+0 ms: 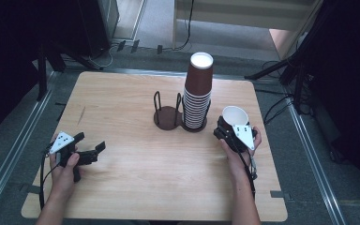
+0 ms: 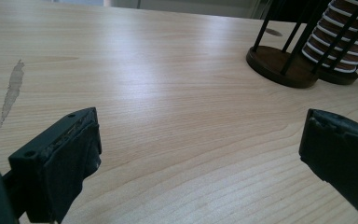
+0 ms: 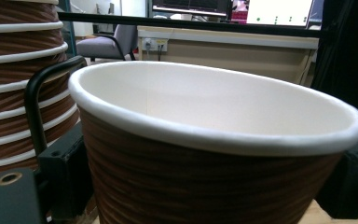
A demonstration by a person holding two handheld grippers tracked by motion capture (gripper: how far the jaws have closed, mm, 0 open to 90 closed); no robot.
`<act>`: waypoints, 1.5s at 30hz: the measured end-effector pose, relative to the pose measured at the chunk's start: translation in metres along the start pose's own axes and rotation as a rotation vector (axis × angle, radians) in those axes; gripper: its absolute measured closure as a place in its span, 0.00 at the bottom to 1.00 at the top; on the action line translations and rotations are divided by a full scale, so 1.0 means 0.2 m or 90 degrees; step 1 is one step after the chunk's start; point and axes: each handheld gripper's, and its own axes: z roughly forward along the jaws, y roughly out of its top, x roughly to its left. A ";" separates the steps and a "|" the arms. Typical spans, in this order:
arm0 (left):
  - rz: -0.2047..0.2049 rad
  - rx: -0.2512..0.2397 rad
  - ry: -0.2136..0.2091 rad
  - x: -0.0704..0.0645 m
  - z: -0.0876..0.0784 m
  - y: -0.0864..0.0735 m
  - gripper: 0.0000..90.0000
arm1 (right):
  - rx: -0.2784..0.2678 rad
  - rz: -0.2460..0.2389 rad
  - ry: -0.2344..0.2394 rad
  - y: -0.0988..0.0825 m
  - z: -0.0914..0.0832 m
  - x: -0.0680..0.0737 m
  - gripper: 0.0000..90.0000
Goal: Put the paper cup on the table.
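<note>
Right gripper (image 1: pixel 228 125) sat at the right side of the wooden surface (image 1: pixel 136 183), fingers clamped on a single brown paper cup (image 1: pixel 234 117) with a white inside. Cup was upright, mouth up, held just right of the cup stack (image 1: pixel 198 91) and close to it; high view could not show whether it touched the surface. In the right gripper view the cup (image 3: pixel 214 154) sat between the two black fingers (image 3: pixel 63 175), one on each side of its ribbed wall, rim above them. The stack's white rims and a black wire upright of the holder were just beside it on the left of that view.

Cup stack stood in the right ring of a dark two-ring cup holder (image 1: pixel 167 117) at mid-surface, top cup upside down with its white base up. Left ring of the holder held nothing.

Left gripper (image 1: pixel 90 149) rested low at the left side of the surface, well apart from the holder, pointed toward it. Fingers (image 2: pixel 60 163) were wide apart, nothing between them, bare wood in the gap. Left gripper view had the holder base (image 2: pixel 279 65) and the stack's lower cups (image 2: pixel 340 37) far off at upper right. A pale scuff mark (image 2: pixel 11 93) lay on the wood to the left.
</note>
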 end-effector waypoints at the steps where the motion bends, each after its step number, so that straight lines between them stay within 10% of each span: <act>1: 0.001 0.000 -0.001 0.00 0.00 0.00 0.00 | 0.000 0.005 -0.002 0.00 0.00 0.00 0.12; 16: -0.006 -0.004 -0.011 0.00 0.00 0.00 0.00 | 0.009 -0.019 -0.017 -0.05 0.04 -0.02 0.11; 45: -0.006 0.003 -0.004 0.00 0.00 0.00 0.00 | 0.107 0.049 0.035 -0.06 0.02 -0.07 0.00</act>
